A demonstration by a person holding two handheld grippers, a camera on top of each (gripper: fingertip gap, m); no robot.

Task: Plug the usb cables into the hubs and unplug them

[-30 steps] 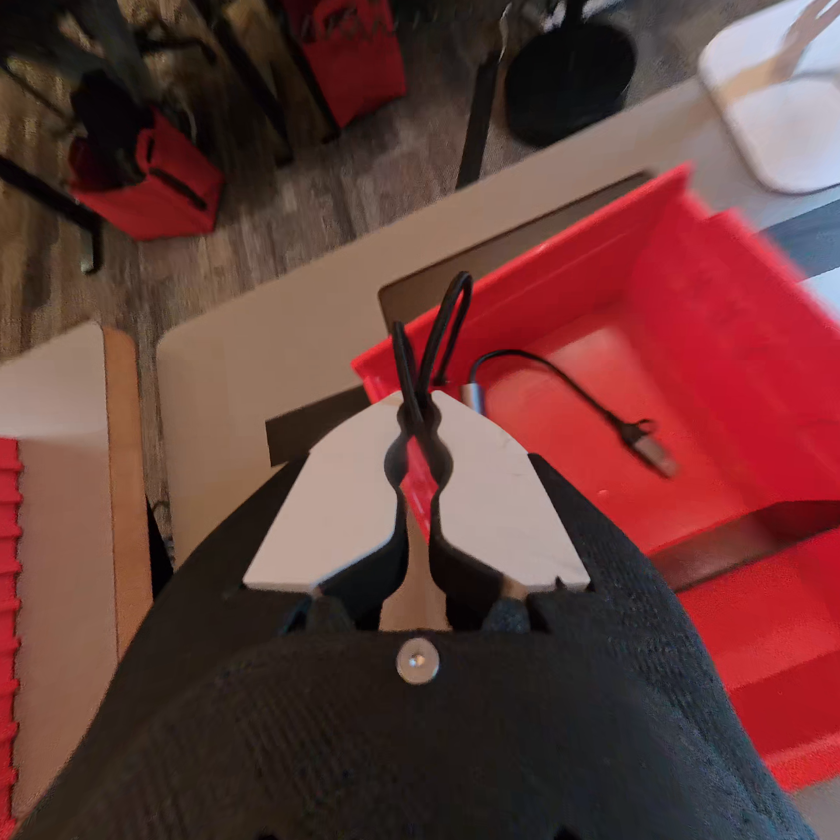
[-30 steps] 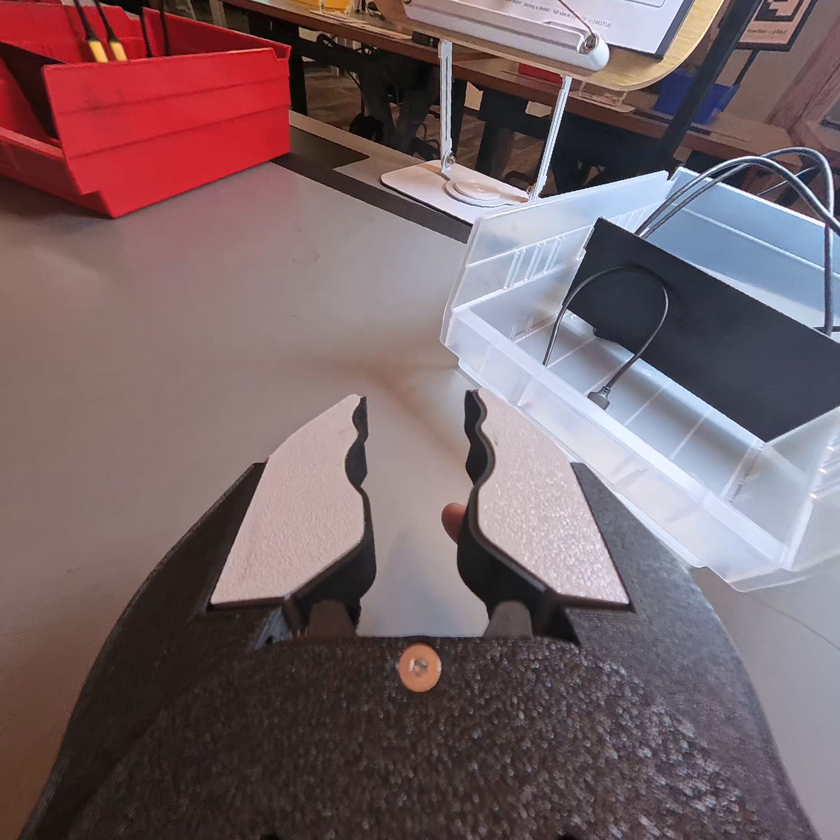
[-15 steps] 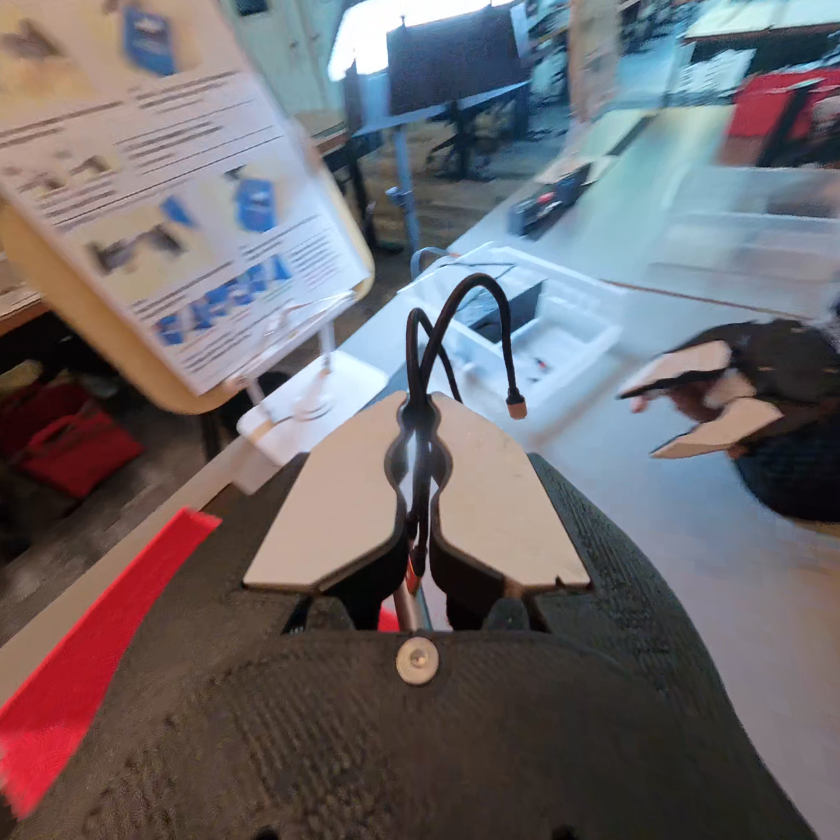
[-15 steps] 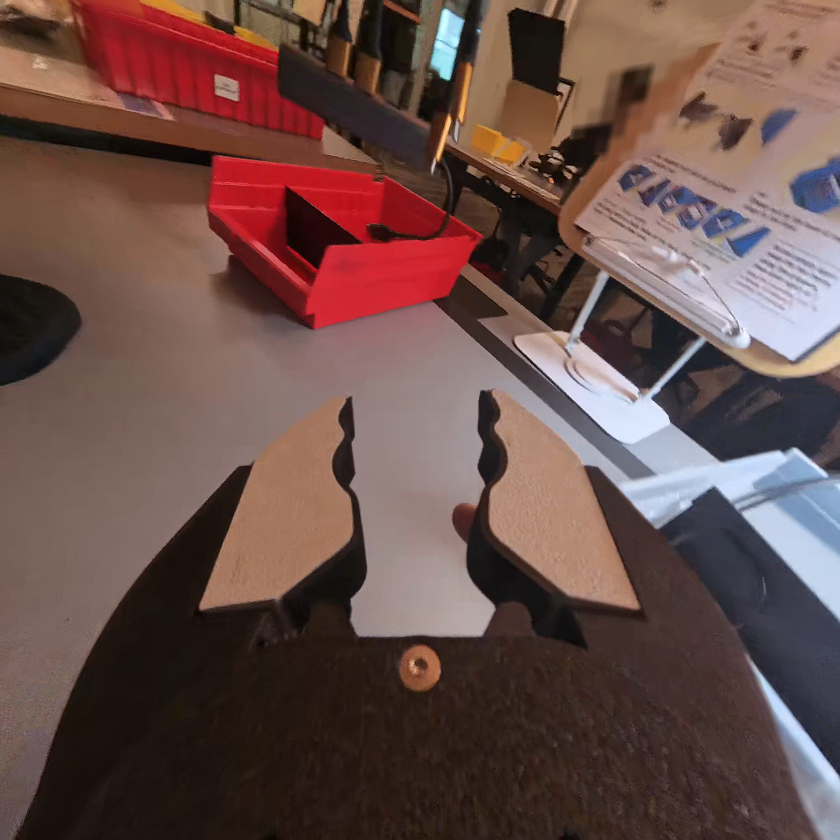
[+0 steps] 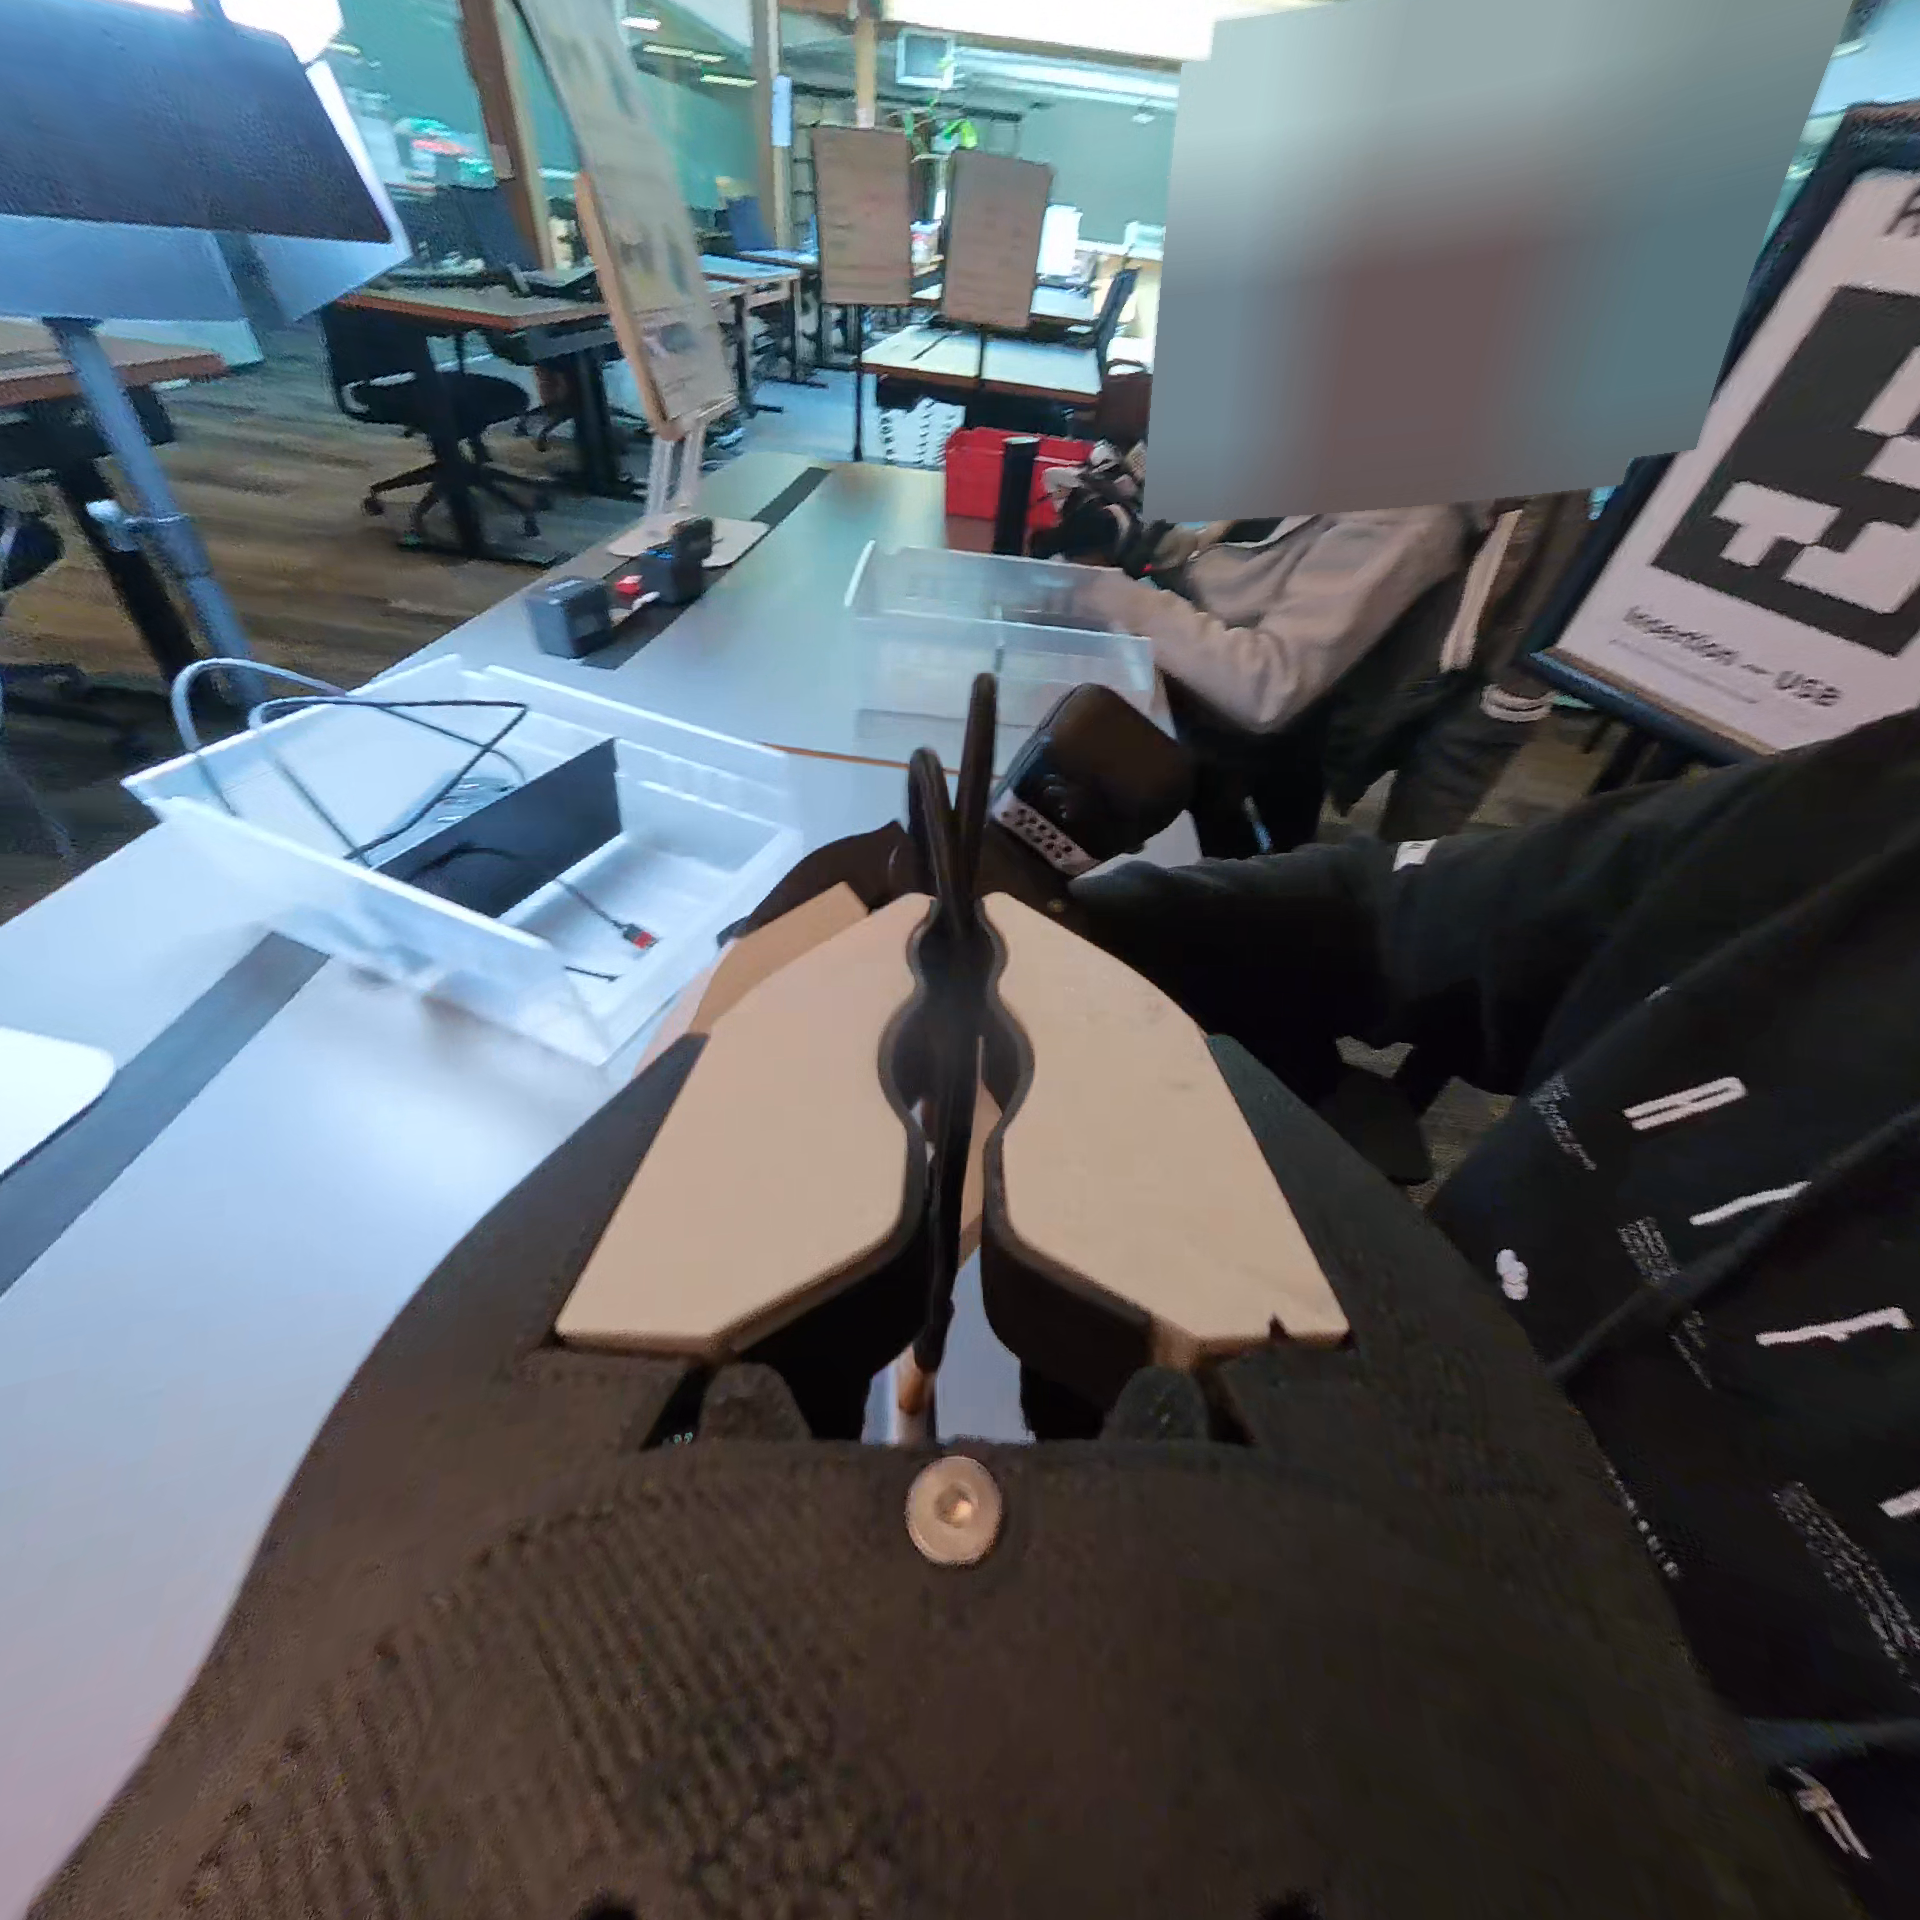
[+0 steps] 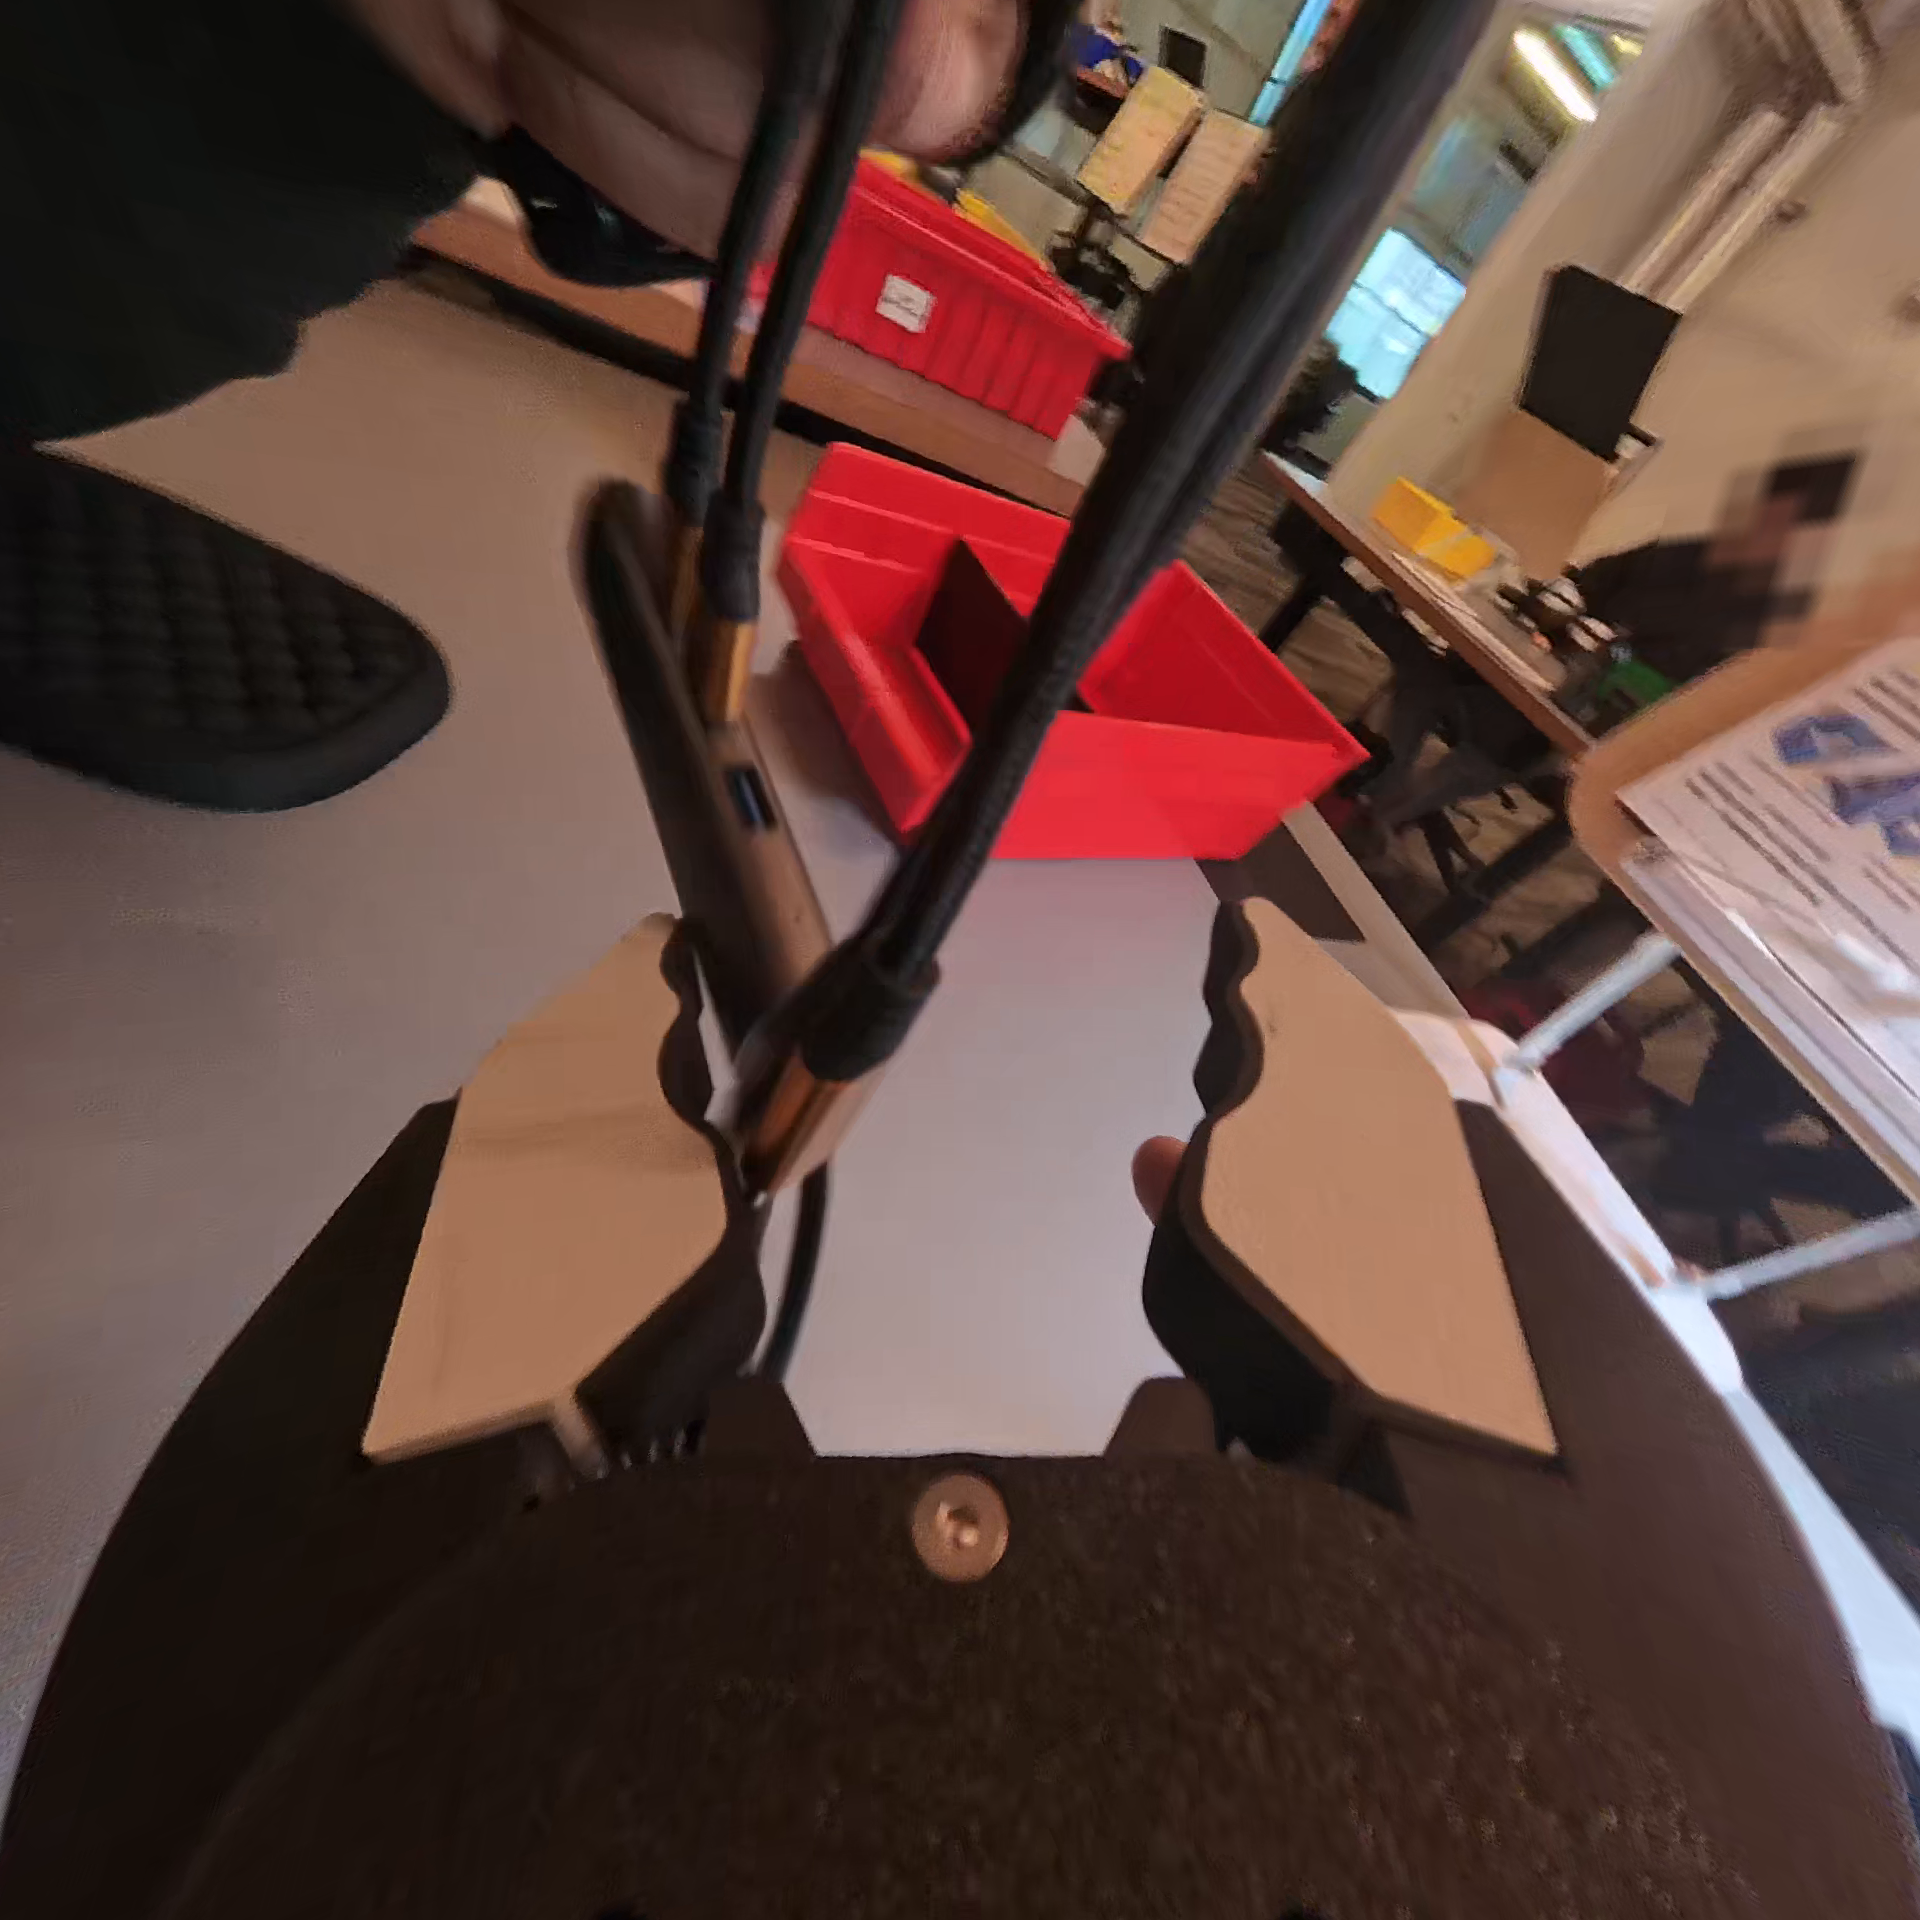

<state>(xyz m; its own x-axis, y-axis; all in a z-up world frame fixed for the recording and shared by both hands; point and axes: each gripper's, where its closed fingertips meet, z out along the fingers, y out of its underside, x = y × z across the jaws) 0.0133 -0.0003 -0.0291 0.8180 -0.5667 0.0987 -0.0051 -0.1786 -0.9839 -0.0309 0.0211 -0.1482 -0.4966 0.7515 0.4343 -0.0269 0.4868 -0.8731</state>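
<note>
My left gripper [image 5: 951,930] is shut on a bundle of black USB cables [image 5: 964,790] that loops up above its fingertips. In the right wrist view the cables [image 6: 1039,665] hang down from the top of the frame. A slim grey hub [image 6: 717,790] dangles on them, with two plugs [image 6: 717,613] in its upper ports and a third plug [image 6: 821,1081] lower down. My right gripper [image 6: 951,930] is open wide. The hub hangs between its jaws, against its left finger [image 6: 561,1174]. The right gripper's body [image 5: 1091,795] shows just behind the left fingertips.
A clear bin [image 5: 343,883] with a black divider and a cable sits on the grey table, left of the grippers. A red bin [image 6: 1143,758] stands farther along the table. A black mat [image 6: 208,644] lies at the left, a document stand [image 6: 1808,831] at the right. There is about 12 centimeters between the tips of the two grippers.
My left gripper has swung away from the red bin, carrying the cables over to the right gripper. The right gripper has opened wider, and the hub now hangs between its jaws.
</note>
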